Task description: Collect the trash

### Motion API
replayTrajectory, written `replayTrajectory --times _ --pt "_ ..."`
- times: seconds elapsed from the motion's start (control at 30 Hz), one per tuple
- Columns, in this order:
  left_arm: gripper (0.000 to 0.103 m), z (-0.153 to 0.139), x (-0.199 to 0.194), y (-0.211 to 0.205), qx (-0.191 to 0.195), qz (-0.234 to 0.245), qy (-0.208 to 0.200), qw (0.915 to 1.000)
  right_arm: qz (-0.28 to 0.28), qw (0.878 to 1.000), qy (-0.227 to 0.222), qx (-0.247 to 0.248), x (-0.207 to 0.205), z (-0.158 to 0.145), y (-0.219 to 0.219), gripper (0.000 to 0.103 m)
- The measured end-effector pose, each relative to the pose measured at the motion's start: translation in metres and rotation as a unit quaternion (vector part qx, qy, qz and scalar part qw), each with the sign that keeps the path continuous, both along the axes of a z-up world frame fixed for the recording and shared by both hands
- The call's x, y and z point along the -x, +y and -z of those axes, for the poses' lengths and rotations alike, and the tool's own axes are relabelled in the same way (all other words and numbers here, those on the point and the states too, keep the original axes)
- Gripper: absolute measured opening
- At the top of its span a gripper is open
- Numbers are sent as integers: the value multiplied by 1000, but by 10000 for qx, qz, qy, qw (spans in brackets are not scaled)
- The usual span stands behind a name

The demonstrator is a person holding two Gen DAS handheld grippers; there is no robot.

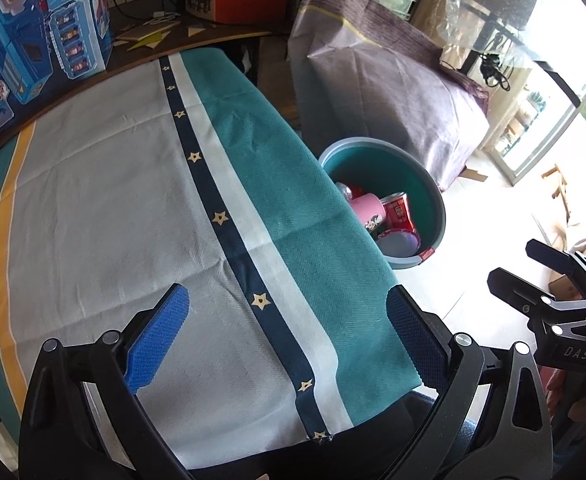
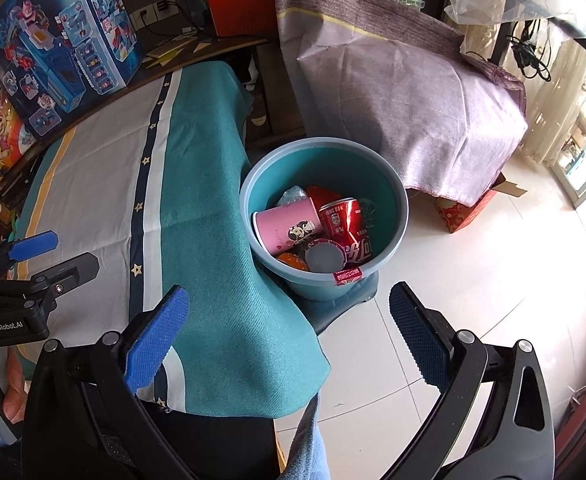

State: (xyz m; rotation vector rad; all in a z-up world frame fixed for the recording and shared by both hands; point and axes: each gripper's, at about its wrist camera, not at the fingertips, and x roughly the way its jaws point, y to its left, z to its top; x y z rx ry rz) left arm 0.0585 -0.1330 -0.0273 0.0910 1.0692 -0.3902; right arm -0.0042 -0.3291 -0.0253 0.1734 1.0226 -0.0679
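1. The left gripper is hovering over the cloth-covered tabletop with its blue-padded jaws spread wide and nothing between them. No trash is showing on the teal, white and navy star-striped cloth beneath it, which suggests the surface is already cleared.

2. The right gripper is hanging beyond the tabletop edge, above the pale tiled floor, its jaws likewise apart and empty. It is pointing toward the round teal plastic bucket, probably because that is where things get dropped.

3. The bucket is standing on the floor just beside the tabletop's edge, where the cloth is draping down, so either gripper can reach it from the work area.

4. The collected trash is lying inside the bucket: a pink paper cup on its side, a dented red drink can leaning next to it, a round grey lid in front, and something orange partly hidden below.

5. A large blue toy box is standing at the tabletop's far edge; it looks like a stored item, not trash.

6. Judging by this, the task appears nearly or fully done.
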Motion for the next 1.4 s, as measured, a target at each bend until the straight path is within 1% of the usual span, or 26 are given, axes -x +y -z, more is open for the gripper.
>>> replayTrajectory --times 0.23,0.4,0.57,0.73,1.4 --pt "99 2 -1 3 -26 10 -4 10000 38 10000 48 -16 -3 2 -1 96" --pt "99 -1 2 3 29 39 -106 9999 77 9999 82 -44 -4 4 -3 96" --pt "99 -6 4 3 -26 -22 -264 9996 82 9999 96 -55 -5 5 -4 96" --pt "99 -7 4 3 -51 -23 -316 9995 102 9998 122 -71 -6 6 -5 96" --pt "99 -5 3 0 -30 47 -239 9997 116 9998 141 -90 -9 9 -6 96"
